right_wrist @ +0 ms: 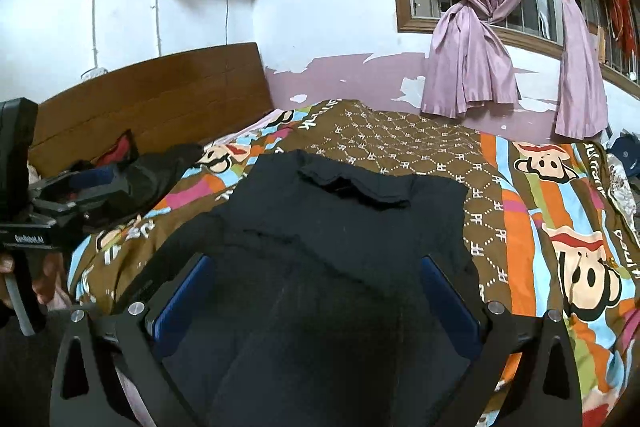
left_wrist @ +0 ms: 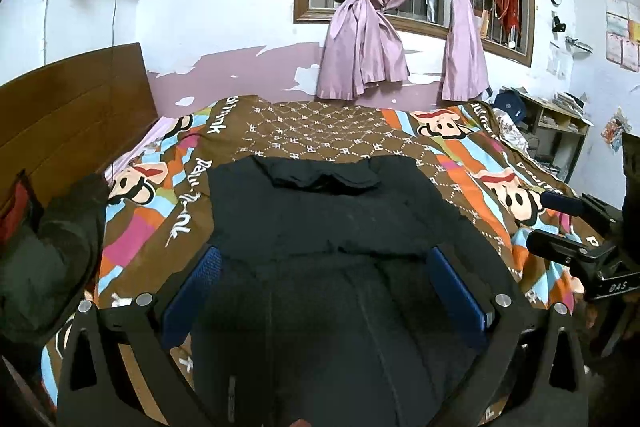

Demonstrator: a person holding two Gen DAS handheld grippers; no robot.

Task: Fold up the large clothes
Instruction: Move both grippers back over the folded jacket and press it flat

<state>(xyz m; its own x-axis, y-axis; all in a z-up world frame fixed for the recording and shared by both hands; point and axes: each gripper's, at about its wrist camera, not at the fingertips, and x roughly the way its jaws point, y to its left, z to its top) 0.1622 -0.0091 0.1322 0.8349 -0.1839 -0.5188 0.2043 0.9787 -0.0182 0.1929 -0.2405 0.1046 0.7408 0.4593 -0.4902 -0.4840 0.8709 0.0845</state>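
My left gripper (left_wrist: 320, 287) hangs over the black garment (left_wrist: 320, 211), which lies flat on the bed's cartoon bedspread (left_wrist: 452, 143), jaws spread and empty. My right gripper (right_wrist: 316, 291) likewise (nothing pinched). I judge a fold is about to start: each must drop onto a near edge.

Each tool, left (left_wrist: 324, 291) and right (right_wrist: 316, 301), is a black angular frame with silver round screws at ten and two o'clock and blue ribbed pads (right_wrist: 186, 301) lining its fingers.
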